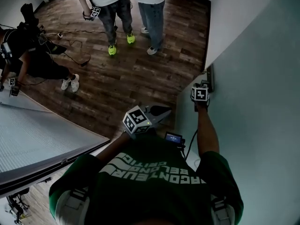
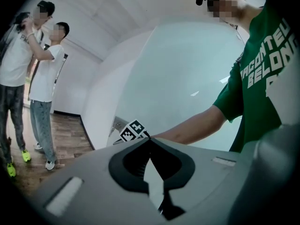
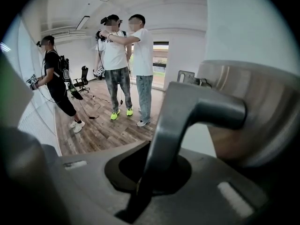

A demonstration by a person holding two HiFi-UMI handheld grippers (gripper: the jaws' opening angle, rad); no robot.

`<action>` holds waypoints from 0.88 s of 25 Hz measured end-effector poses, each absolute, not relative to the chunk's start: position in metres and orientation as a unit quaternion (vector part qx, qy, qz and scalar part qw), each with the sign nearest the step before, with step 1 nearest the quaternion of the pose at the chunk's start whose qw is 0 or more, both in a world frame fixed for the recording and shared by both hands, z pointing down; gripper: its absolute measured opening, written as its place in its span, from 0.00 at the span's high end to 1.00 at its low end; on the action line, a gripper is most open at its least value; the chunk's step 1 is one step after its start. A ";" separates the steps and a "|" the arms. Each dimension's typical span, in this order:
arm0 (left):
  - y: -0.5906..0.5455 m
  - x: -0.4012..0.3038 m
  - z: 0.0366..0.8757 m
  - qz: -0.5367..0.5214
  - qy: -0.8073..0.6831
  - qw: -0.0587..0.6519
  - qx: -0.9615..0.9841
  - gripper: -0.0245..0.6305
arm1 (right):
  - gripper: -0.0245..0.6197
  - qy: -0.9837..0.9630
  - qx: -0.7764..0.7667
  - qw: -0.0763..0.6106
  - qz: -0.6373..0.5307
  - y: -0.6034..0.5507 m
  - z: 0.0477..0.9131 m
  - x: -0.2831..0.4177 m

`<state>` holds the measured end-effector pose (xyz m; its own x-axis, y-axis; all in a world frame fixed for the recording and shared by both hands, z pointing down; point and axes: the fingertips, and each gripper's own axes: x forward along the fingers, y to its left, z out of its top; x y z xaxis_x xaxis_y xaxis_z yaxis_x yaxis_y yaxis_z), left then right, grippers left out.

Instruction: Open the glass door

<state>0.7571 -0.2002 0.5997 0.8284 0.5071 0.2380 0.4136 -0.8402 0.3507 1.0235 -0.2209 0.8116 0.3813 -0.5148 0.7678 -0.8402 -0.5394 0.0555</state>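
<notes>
Dark wood-plank floor [image 1: 136,78] fills the upper half of the head view. At twelve o'clock stand two onlookers: a person in dark trousers [image 1: 112,8] with neon-yellow shoes [image 1: 112,49], and a person in jeans [image 1: 152,13]. At ten o'clock a third person [image 1: 28,50] (dressed in black) leans forward, with black cables [image 1: 77,56] trailing nearby.

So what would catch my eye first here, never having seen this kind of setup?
Most striking is the right gripper, at the right of the head view, closed on the metal door handle of the pale glass door. The left gripper hangs shut and empty in front of the green shirt. At the top, two people stand on the wooden floor, one in neon-yellow shoes.
</notes>
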 end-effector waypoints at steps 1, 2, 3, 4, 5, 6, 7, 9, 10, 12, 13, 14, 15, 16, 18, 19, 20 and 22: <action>-0.201 0.761 0.599 0.165 0.248 0.143 0.944 0.94 | 0.97 -0.422 0.801 0.224 0.361 -0.217 0.812 1.027; -0.203 0.765 0.598 0.166 0.252 0.142 0.943 0.94 | 0.97 -0.419 0.802 0.223 0.361 -0.214 0.812 1.030; -0.206 0.768 0.595 0.165 0.256 0.140 0.942 0.94 | 0.97 -0.416 0.804 0.223 0.362 -0.211 0.811 1.033; -0.210 0.771 0.592 0.163 0.258 0.139 0.942 0.94 | 0.97 -0.413 0.805 0.223 0.363 -0.209 0.810 1.035; -0.214 0.773 0.589 0.160 0.260 0.137 0.942 0.94 | 0.97 -0.411 0.805 0.223 0.365 -0.207 0.808 1.036; -0.217 0.774 0.588 0.158 0.262 0.135 0.943 0.94 | 0.97 -0.410 0.805 0.221 0.366 -0.205 0.808 1.036; -0.220 0.775 0.587 0.156 0.262 0.132 0.943 0.94 | 0.97 -0.408 0.806 0.220 0.368 -0.202 0.809 1.036; -0.225 0.779 0.587 0.151 0.265 0.127 0.944 0.94 | 0.97 -0.402 0.809 0.218 0.369 -0.193 0.811 1.040; -0.227 0.783 0.585 0.149 0.266 0.125 0.944 0.94 | 0.97 -0.398 0.811 0.217 0.370 -0.188 0.811 1.044; -0.232 0.789 0.580 0.143 0.266 0.122 0.946 0.94 | 0.97 -0.393 0.814 0.214 0.371 -0.183 0.810 1.053; -0.234 0.790 0.579 0.141 0.263 0.122 0.947 0.94 | 0.97 -0.391 0.815 0.213 0.371 -0.181 0.809 1.057; -0.236 0.790 0.579 0.140 0.261 0.123 0.947 0.94 | 0.97 -0.389 0.816 0.213 0.371 -0.180 0.809 1.060; -0.237 0.790 0.580 0.141 0.260 0.123 0.947 0.94 | 0.97 -0.387 0.817 0.212 0.372 -0.177 0.810 1.062; -0.237 0.789 0.582 0.140 0.259 0.122 0.948 0.94 | 0.97 -0.384 0.817 0.212 0.374 -0.174 0.811 1.065; -0.238 0.789 0.587 0.137 0.254 0.118 0.950 0.94 | 0.97 -0.379 0.819 0.210 0.376 -0.166 0.812 1.070; -0.239 0.789 0.588 0.136 0.252 0.117 0.951 0.94 | 0.97 -0.376 0.820 0.209 0.377 -0.162 0.813 1.074; -0.240 0.788 0.589 0.138 0.250 0.118 0.951 0.94 | 0.97 -0.373 0.822 0.208 0.378 -0.159 0.813 1.077; -0.242 0.784 0.591 0.147 0.249 0.124 0.949 0.94 | 0.97 -0.366 0.824 0.206 0.380 -0.154 0.815 1.083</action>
<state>0.7840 -0.2415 0.5906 0.8330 0.5089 0.2170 0.4362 -0.8455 0.3081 1.0827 -0.1538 0.8147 0.4436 -0.4471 0.7767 -0.7601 -0.6469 0.0618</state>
